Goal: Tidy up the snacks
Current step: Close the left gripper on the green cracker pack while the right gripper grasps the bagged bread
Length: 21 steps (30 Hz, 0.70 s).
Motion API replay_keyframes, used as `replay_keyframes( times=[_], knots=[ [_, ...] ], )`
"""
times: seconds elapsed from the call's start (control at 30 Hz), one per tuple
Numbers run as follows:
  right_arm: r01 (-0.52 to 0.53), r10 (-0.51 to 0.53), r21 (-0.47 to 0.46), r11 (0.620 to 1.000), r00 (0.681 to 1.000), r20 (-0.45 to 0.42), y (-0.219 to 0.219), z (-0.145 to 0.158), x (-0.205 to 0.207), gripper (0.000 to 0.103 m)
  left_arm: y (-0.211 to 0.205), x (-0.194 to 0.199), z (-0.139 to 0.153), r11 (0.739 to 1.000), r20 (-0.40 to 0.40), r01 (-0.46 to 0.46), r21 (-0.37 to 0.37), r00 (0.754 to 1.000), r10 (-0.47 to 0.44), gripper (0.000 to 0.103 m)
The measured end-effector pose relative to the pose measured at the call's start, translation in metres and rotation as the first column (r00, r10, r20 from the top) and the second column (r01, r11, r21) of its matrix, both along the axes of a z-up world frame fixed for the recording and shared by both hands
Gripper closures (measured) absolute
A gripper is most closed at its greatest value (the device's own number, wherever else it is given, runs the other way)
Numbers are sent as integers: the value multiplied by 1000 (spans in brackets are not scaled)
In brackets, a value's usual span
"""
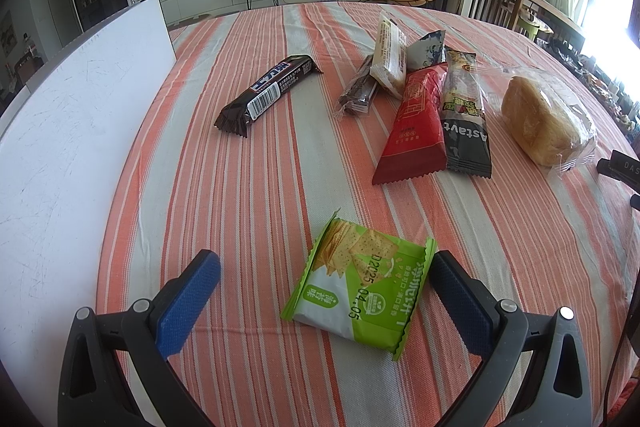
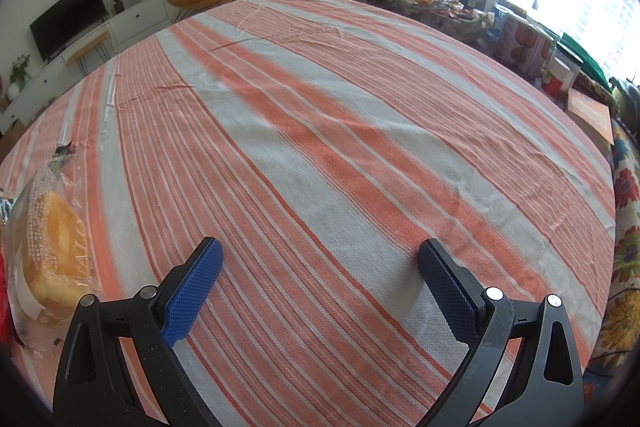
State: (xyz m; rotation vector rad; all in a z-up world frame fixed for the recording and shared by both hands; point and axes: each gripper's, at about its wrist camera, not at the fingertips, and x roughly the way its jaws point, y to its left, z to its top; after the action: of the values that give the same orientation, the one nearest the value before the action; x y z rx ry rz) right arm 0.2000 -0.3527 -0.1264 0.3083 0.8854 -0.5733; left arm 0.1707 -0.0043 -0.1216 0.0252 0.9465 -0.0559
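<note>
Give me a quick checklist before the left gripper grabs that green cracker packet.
1. Left gripper jaws open: ok, spread wide.
2. Green cracker packet between the jaws: ok, though it sits nearer the right blue finger pad.
3. Packet free of other snacks: ok, it lies alone on the striped orange and grey tablecloth; the red wrapper is farther off.
4. Packet lying flat: ok.
5. Right gripper out of the way: ok, open over bare cloth, holding nothing.
6. Where the packet should go: cannot tell.
</note>
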Motion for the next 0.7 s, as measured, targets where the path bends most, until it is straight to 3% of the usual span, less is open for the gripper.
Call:
replay_keyframes(
  times=[0.33, 0.43, 0.5, 0.57, 0.63, 0.7],
  knots=[
    [6, -6, 3, 1000, 1000, 2, 1, 0, -2, 3, -1, -1, 0, 1000, -1, 8, 0, 1000, -8, 0],
    [-44, 45, 10, 999, 999, -13, 0, 0, -2, 3, -10, 1, 2, 993, -44, 117, -1, 992, -117, 1],
    [-92, 93, 26, 995, 995, -29, -1, 1, -3, 3, -18, -5, 5, 978, -38, 207, 4, 978, -207, 13],
    [-152, 153, 38, 988, 987, -49, 2, 1, -9, 3, -25, -12, 11, 965, -14, 261, 5, 965, -261, 52],
    [-225, 230, 60, 972, 970, -79, 3, 2, -12, 4, -29, -16, 13, 964, -16, 263, 21, 965, -263, 52],
    [-267, 281, 145, 953, 956, -86, 3, 8, -14, 6, -27, -20, 13, 970, -10, 243, 6, 970, -243, 53]
  ],
)
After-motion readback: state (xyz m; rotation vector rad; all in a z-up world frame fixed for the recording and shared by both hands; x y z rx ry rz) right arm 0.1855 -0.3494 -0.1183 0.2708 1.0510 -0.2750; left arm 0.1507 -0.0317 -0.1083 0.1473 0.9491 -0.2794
